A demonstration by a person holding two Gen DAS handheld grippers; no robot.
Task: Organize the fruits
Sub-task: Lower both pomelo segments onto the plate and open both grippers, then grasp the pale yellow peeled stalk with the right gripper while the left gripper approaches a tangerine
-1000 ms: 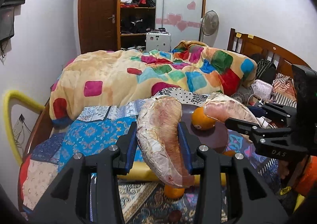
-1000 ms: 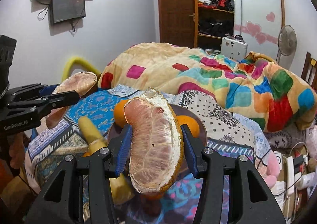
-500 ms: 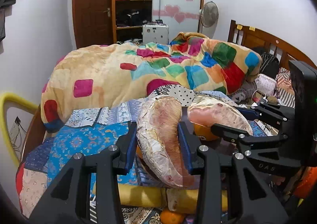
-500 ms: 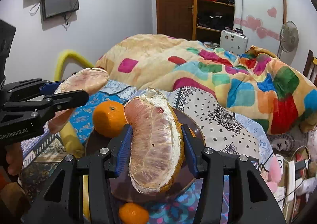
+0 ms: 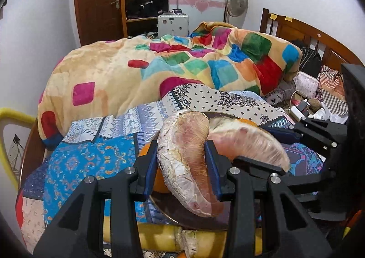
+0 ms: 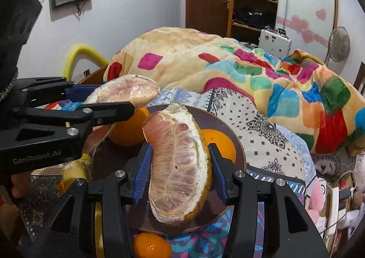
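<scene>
My left gripper is shut on a peeled pomelo segment, held over the dark brown plate. My right gripper is shut on a second pomelo segment above the same plate. Each gripper shows in the other's view, the right one with its segment and the left one with its segment. Two oranges lie on the plate. A small orange lies on the bed in front of the plate.
The plate rests on a patterned bedsheet. A bunched colourful blanket lies behind it. Yellowish fruit lies at the near edge below the plate. Clutter and cables sit at the right by the wooden headboard.
Both grippers have moved forward and closer together over the plate, each keeping its pomelo segment. The two segments now nearly touch.
</scene>
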